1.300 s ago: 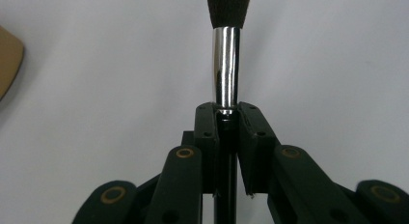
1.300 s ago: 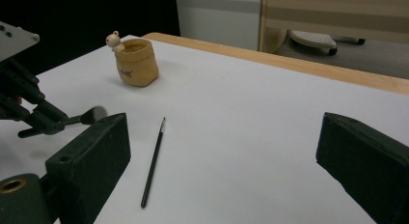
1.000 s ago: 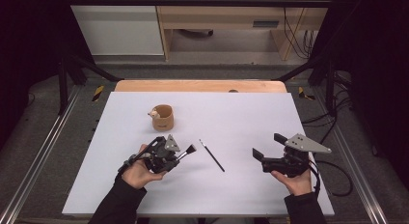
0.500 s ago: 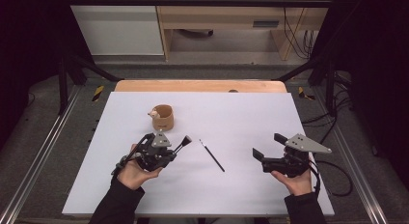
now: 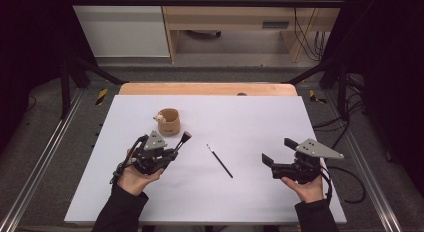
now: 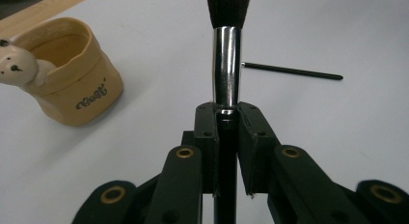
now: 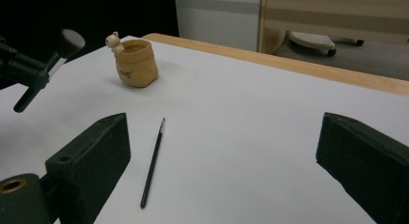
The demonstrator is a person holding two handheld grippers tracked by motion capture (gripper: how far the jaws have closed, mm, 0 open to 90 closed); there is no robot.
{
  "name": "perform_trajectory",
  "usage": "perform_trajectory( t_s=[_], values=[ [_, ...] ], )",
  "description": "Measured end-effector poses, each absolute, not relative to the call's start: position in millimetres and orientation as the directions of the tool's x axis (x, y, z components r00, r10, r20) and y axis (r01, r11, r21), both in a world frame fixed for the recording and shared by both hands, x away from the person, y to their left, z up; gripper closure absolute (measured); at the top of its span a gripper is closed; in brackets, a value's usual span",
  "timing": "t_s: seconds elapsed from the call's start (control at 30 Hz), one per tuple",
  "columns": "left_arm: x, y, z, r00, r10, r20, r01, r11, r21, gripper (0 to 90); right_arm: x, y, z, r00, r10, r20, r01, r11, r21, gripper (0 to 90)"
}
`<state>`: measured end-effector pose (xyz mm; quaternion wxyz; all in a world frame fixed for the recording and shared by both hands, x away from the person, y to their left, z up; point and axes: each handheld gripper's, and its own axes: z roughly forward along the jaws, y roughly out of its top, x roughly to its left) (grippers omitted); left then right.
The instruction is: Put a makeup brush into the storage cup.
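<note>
The left gripper (image 5: 170,151) is clenched on a makeup brush (image 6: 226,64): in the left gripper view both black jaws press against the dark handle just below the shiny metal ferrule, and the black bristle head rises past the top of that view. In the high view the brush (image 5: 183,140) sticks out of the gripper slantwise, head toward the far edge of the table (image 5: 260,202), held above the white surface in the left half of the table and nearer the near edge than the far one. Just beyond it, toward the far left part of the table, stands a tan ceramic cup (image 5: 169,121) shaped like a sack, upright, with a small bear figure (image 6: 13,67) perched at its rim and dark lettering on its side; brush and cup are near each other but apart. A thin black pencil-like brush (image 5: 220,161) lies flat on the table about midway between the two grippers, slanted, touching nothing else. The right gripper (image 5: 274,153) is released: in the right gripper view its two jaws stand wide apart with only bare table and the thin brush (image 7: 152,163) between and beyond them. It sits in the right half of the table, near the near edge, in the person's right hand (image 5: 306,186), well apart from the cup (image 7: 135,63).
</note>
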<state>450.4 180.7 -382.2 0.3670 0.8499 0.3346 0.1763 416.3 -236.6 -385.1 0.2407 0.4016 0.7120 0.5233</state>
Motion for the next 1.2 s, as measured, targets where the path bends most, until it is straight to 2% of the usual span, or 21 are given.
perform_trajectory(
  t_s=[0.4,1.2],
  values=[
    [452,189,-382,0.639,0.768,0.032,0.432,-0.394,0.811,78.9,417,-237,-386,-0.561,0.824,0.079,0.321,0.128,0.938,5.5],
    [461,201,-370,0.565,0.825,-0.014,0.391,-0.253,0.885,78.8,419,-237,-388,-0.556,0.827,0.079,0.329,0.132,0.935,5.4]
  ],
)
